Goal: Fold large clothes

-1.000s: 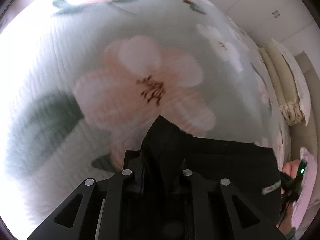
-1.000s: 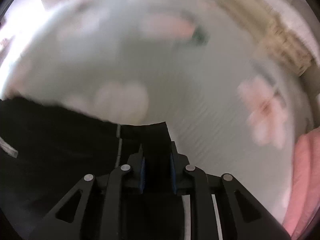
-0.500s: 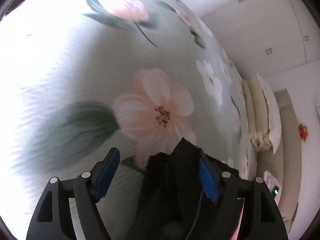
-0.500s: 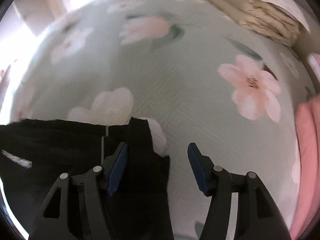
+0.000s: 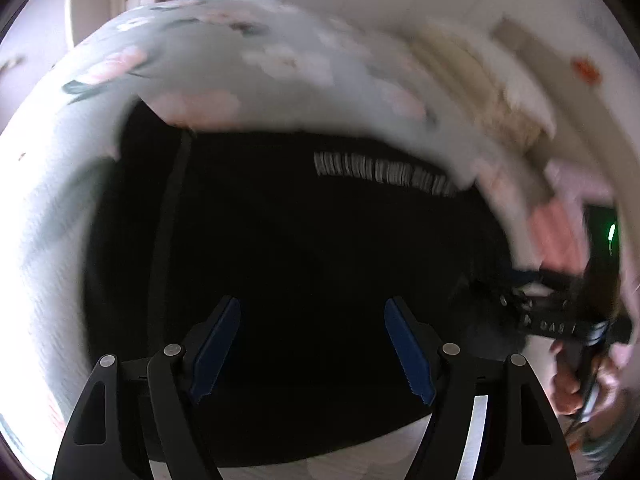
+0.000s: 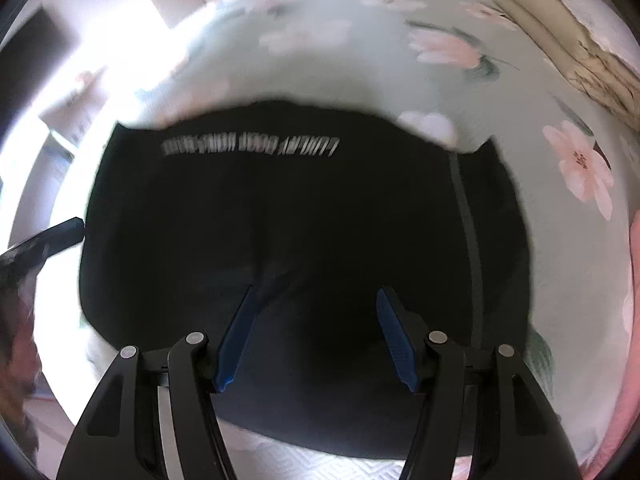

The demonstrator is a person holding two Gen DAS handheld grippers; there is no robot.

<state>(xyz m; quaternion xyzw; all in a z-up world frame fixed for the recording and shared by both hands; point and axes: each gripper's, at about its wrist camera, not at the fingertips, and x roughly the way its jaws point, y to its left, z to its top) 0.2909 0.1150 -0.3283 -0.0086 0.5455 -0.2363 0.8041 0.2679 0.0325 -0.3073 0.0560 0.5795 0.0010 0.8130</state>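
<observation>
Left jaws: your left gripper (image 5: 312, 344) stands spread, blue pads apart with nothing between them; it has just been opening and now hangs above the cloth
Right jaws: your right gripper (image 6: 314, 334) is spread too, also just opened, nothing pinched, only dark fabric seen below the gap
Garment: the black garment (image 6: 280, 220) lies folded flat on the floral bedspread (image 6: 500, 92), a line of pale lettering (image 6: 250, 146) along its far edge, a thin seam stripe (image 6: 466, 220) by its right edge
Place: it sits at the near edge of the bed, well apart from the folded bedding (image 6: 568, 40) at the far right corner
Handling: you should expect it soft, limp and light, likely to sag and slide out of square if lifted by one point
Where to hold: take both corners of one edge through all layers, one gripper each, and keep the edge taut
Unclear: the left view is blurred, so the edges there are hard to judge
</observation>
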